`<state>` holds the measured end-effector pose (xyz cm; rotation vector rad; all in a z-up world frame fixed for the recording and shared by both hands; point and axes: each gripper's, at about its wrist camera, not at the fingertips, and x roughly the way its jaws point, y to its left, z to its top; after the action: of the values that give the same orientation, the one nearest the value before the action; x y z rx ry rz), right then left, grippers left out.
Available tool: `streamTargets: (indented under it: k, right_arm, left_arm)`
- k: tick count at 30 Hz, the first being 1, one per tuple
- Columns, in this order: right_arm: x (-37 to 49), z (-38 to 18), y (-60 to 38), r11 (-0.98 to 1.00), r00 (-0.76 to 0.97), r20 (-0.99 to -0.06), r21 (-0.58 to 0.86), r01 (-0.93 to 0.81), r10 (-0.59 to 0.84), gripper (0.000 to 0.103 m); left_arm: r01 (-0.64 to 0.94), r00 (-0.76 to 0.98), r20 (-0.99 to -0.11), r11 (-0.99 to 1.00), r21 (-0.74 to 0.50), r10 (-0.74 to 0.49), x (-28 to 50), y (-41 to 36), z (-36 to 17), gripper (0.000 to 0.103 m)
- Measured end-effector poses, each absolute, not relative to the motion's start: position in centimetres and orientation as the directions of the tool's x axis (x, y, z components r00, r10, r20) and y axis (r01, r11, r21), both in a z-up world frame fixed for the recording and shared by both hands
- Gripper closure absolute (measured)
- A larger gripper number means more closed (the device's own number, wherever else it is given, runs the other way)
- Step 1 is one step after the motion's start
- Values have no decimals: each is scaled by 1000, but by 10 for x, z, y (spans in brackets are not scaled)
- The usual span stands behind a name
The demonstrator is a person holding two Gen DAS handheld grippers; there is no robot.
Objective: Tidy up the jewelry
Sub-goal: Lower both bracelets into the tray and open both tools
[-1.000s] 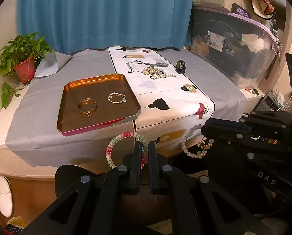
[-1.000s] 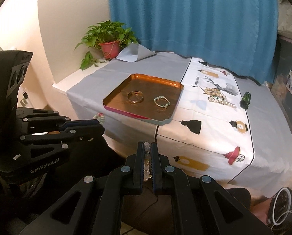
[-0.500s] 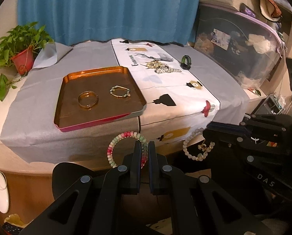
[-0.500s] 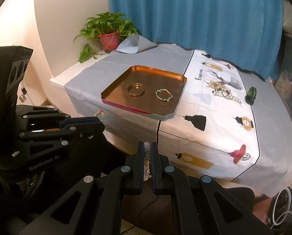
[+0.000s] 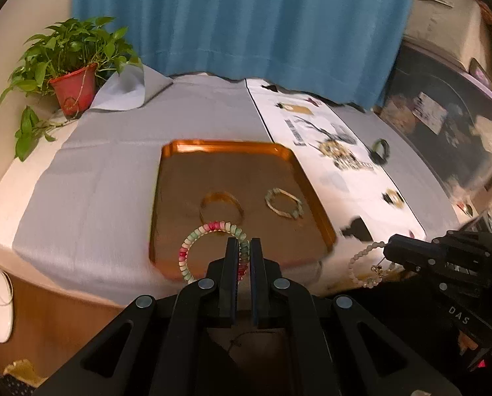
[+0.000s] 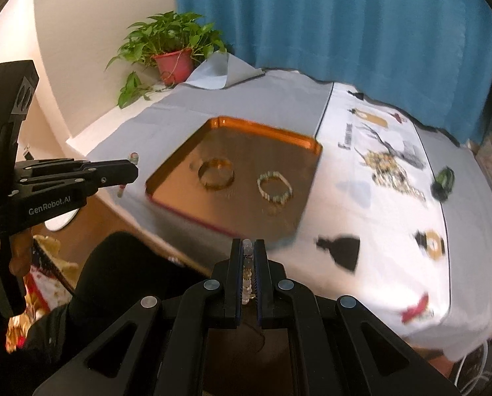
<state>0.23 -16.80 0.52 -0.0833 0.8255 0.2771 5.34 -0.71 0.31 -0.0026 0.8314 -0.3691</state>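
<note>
Left wrist view shows our left gripper (image 5: pixel 244 247) clamped on a pink, white and green bead bracelet (image 5: pixel 193 250), whose loop hangs out to the left of the fingers, over the near edge of the orange tray (image 5: pixel 315 194). On the tray floor we see a gold bangle (image 5: pixel 221 203) and, just to its right, a small pale-green beaded bracelet (image 5: pixel 283 202), the two apart from each other. To the right, our right gripper (image 5: pixel 389 246) enters from the side, clamped on a white bead bracelet (image 5: pixel 361 265) with a small gold charm dangling in its loop. In the right wrist view the same white beads (image 6: pixel 246 270) sit pinched between the closed fingers, in front of the tray's near corner. The tray (image 6: pixel 265 132) rests on a grey cloth (image 6: pixel 166 122), its right side beside a white printed runner (image 6: pixel 371 224). On the runner, well apart from the tray, we make out a blurred heap of jewelry (image 6: pixel 386 165) and a dark green ring-like piece (image 6: pixel 443 180). A potted plant (image 6: pixel 171 49) stands at the far left corner before a blue curtain (image 6: pixel 328 19).
</note>
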Motion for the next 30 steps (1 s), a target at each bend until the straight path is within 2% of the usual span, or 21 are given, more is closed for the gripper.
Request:
streamTargets:
  k: [14, 15, 16, 17, 18, 19, 20, 21, 22, 25, 30]
  right_arm:
    - [110, -22, -150, 964, 642, -737, 45, -264, 210, 97]
    - [116, -26, -149, 963, 635, -743, 46, -266, 211, 96]
    - [121, -31, -147, 962, 626, -751, 44, -270, 210, 95]
    - [125, -36, -145, 961, 611, -765, 35, -273, 202, 94]
    - [129, -42, -144, 962, 593, -783, 20, -274, 185, 92]
    - [132, -50, -142, 964, 568, -809, -6, -265, 151, 82]
    - [131, -54, -142, 966, 560, -817, -15, -258, 137, 75]
    - [128, -57, -144, 968, 555, -821, -16, -252, 131, 58]
    - [122, -58, -147, 969, 558, -820, -10, -246, 133, 47]
    - [99, -58, -154, 973, 562, -818, -9, -230, 125, 42]
    - [52, -50, -167, 983, 562, -818, 17, -185, 120, 41]
  left_arm:
    - [312, 617, -732, 944, -109, -289, 156, -22, -28, 97]
    - [313, 614, -735, 944, -108, -288, 161, -23, -32, 90]
    - [311, 603, -747, 945, -102, -279, 166, -24, -36, 63]
    - [293, 593, -765, 952, -86, -251, 171, -24, -42, 43]
    - [261, 592, -779, 964, -58, -208, 174, -25, -45, 8]
    - [234, 610, -774, 972, -33, -172, 172, -23, -47, 3]
    - [227, 623, -765, 974, -22, -162, 169, -21, -47, 3]
    - [228, 626, -764, 974, -14, -157, 166, -20, -48, 3]
    - [229, 614, -775, 973, -6, -149, 160, -19, -50, 3]
    - [206, 586, -799, 979, -14, -134, 139, -12, -55, 3]
    - [161, 563, -812, 984, -77, -156, 85, 1, -52, 3]
